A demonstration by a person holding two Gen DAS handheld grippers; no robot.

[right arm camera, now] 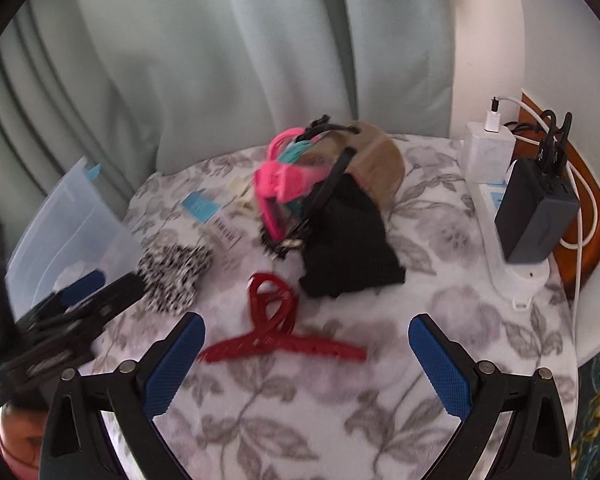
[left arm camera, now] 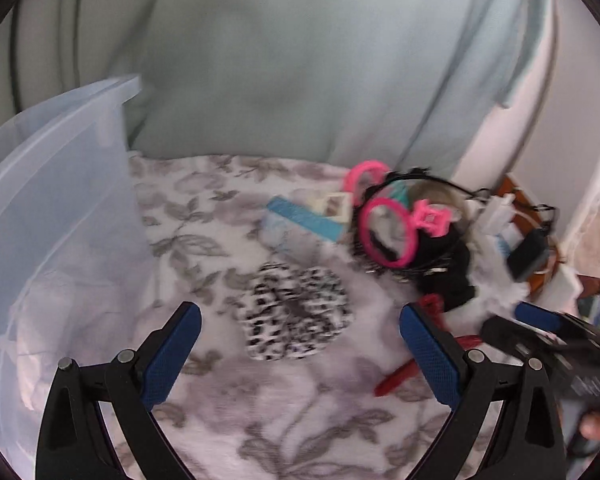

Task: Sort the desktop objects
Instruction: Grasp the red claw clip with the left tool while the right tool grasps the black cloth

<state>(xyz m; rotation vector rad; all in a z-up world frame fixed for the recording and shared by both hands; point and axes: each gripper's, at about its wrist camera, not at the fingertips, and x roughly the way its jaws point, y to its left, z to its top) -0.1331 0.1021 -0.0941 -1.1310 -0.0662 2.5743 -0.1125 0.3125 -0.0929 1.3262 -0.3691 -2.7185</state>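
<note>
While both grippers are hovering with fingers spread wide and empty, the left gripper (left arm camera: pixel 300 328) is facing a black-and-white spotted fabric scrunchie (left arm camera: pixel 296 312) lying on the floral-cloth tabletop (left arm camera: pixel 228 408) beside a translucent plastic bin (left arm camera: pixel 56 208), and the right gripper (right arm camera: pixel 306 344) is framing a dark red plastic claw clip (right arm camera: pixel 276 332).

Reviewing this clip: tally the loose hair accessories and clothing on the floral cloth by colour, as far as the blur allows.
Red: 1, claw clip
Black-and-white: 1, scrunchie
Pink: 2, ring, claw clip
Black: 1, knit item
Total: 5
Other items in the blurred pile cannot be counted.
</note>
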